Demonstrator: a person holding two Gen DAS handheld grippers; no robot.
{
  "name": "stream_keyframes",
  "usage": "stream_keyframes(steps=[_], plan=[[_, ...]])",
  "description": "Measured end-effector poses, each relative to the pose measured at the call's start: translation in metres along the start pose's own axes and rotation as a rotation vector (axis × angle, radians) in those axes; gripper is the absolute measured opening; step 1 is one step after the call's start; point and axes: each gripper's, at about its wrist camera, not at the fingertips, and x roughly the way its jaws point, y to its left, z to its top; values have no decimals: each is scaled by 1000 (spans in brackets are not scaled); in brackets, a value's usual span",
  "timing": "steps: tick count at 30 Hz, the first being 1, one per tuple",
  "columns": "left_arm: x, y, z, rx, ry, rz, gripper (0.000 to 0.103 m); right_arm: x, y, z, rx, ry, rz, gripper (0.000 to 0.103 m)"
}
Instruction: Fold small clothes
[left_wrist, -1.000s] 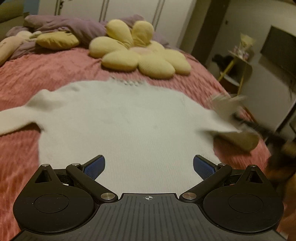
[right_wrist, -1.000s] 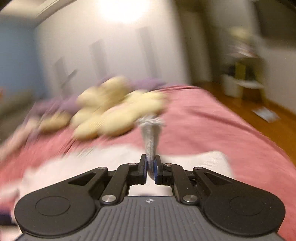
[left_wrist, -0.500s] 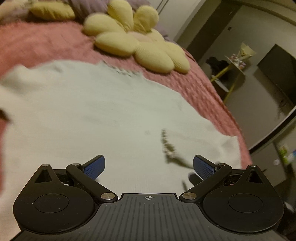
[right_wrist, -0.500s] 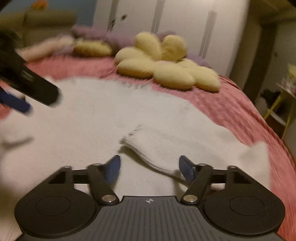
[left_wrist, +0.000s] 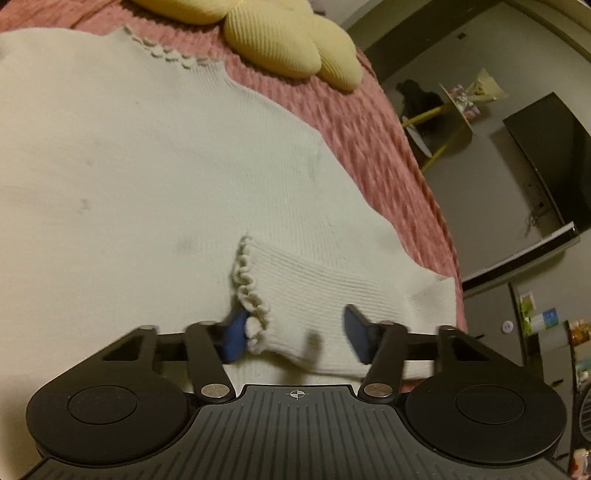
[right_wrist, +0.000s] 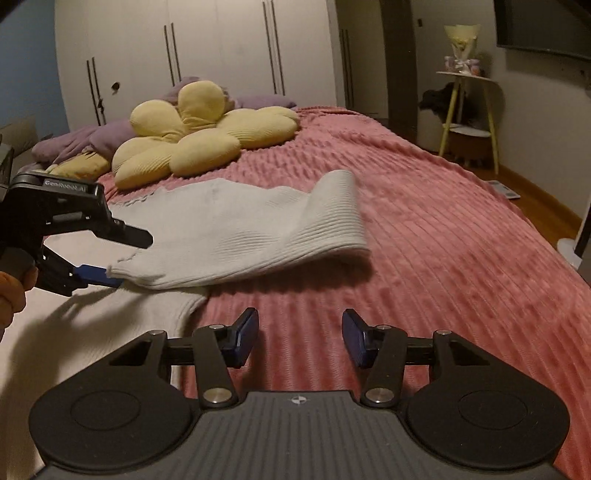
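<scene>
The right gripper (right_wrist: 300, 338), jaws closing on nothing, hangs over bare bedspread (right_wrist: 424, 236) near the bed's right edge; the left gripper (left_wrist: 295, 332) is nearer the work, jaws closing around the frilled cuff (left_wrist: 251, 295) of the sleeve (right_wrist: 266, 236); that sleeve lies folded across the sweater (left_wrist: 129, 166), long axis crosswise; beyond sits the pillow (right_wrist: 199, 136).

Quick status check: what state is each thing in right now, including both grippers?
Sweater: spread flat on the bedspread.
Sleeve: folded in over the body, ruffled cuff at the left gripper.
Left gripper: closing, cuff between the jaws, not yet pinched.
Right gripper: empty, closing over bare bedspread.
Flower pillow: lying beyond the sweater.
</scene>
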Motion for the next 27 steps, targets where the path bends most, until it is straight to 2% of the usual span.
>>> stream_keyframes(steps=[1, 2, 3, 4, 7, 9, 11, 15, 19, 24, 27], plan=[[3, -1, 1, 4, 6, 16, 37, -1, -2, 0, 9, -2, 4, 50], [5, -3, 3, 10, 10, 31, 18, -1, -3, 1, 22, -2, 8, 50], [5, -3, 5, 18, 12, 49, 11, -1, -3, 2, 30, -1, 13, 50], [-2, -1, 7, 20, 3, 47, 11, -1, -2, 3, 36, 0, 22, 50], [-34, 1, 16, 57, -90, 18, 11, 1, -2, 11, 69, 0, 65, 50], [-63, 7, 24, 90, -161, 40, 11, 2, -6, 19, 123, 2, 116, 50], [-87, 19, 33, 116, -221, 107, 11, 7, -14, 28, 213, 23, 196, 50], [-117, 56, 48, 138, -307, 320, 11, 34, -26, 38, 477, 100, 404, 50], [-122, 90, 51, 143, -320, 455, 11, 63, -15, 46, 538, 142, 441, 50], [-116, 113, 53, 51, -302, 405, 11, 96, -1, 51, 588, 221, 469, 46], [-121, 119, 54, 48, -321, 382, 11, 108, 12, 56, 580, 244, 458, 45]])
